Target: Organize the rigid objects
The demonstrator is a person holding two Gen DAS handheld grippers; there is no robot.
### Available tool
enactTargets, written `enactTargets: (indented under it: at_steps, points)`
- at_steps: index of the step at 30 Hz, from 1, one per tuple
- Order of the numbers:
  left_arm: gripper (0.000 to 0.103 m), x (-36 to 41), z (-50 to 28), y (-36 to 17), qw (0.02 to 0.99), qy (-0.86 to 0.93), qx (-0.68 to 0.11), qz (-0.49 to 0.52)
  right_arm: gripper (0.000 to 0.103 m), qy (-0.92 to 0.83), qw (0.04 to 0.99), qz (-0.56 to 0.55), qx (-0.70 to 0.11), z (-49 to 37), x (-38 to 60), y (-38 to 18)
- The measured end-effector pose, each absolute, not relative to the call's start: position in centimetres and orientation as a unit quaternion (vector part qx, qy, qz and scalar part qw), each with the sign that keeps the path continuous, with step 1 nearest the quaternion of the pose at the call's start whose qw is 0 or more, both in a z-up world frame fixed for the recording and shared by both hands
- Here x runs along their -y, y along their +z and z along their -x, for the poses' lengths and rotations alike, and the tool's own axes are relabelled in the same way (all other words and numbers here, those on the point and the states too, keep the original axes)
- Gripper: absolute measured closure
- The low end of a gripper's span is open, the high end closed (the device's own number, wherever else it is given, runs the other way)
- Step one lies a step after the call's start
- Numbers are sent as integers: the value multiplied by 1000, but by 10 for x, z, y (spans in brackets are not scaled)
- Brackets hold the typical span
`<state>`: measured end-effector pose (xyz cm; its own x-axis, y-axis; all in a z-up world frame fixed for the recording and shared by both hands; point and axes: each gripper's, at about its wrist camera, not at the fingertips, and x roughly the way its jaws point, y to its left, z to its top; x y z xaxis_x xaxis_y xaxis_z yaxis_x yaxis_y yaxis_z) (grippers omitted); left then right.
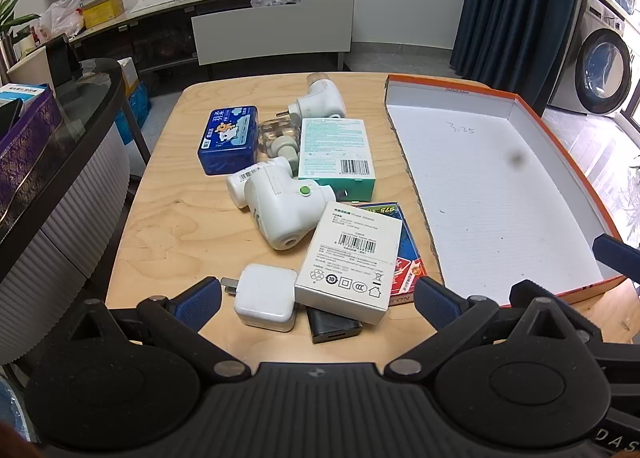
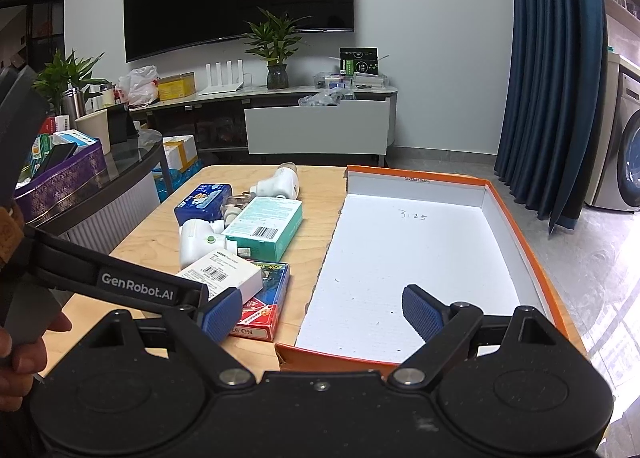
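Rigid items lie heaped on a wooden table (image 1: 168, 226). Nearest my open left gripper (image 1: 316, 302) are a white charger cube (image 1: 266, 296), a white adapter box (image 1: 348, 262) and a small black device (image 1: 334, 328). The adapter box rests on a red and blue card box (image 1: 406, 254). Farther back lie a white plug-in unit (image 1: 280, 206), a teal box (image 1: 338, 154), a blue tin (image 1: 230, 138), a clear bottle (image 1: 280, 136) and a second white plug-in unit (image 1: 320, 98). My right gripper (image 2: 322, 312) hangs open and holds nothing, over the near end of the orange-rimmed tray (image 2: 516, 226).
The tray's white floor (image 1: 500, 186) holds nothing and fills the table's right side. A dark round counter with a purple box (image 2: 68, 174) stands left of the table. A person's hand (image 2: 20, 354) grips the left tool. A TV cabinet and blue curtain are behind.
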<state>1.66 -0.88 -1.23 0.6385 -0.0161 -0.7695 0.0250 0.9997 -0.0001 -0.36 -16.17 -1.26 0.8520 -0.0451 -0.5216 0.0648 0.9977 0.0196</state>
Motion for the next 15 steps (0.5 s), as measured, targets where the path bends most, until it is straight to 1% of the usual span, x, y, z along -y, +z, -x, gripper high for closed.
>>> enactTargets:
  at_steps: [15]
  points:
    - [0, -1, -19, -15, 906, -7, -424, -3, 1, -21, 961, -15, -274, -2, 157, -12]
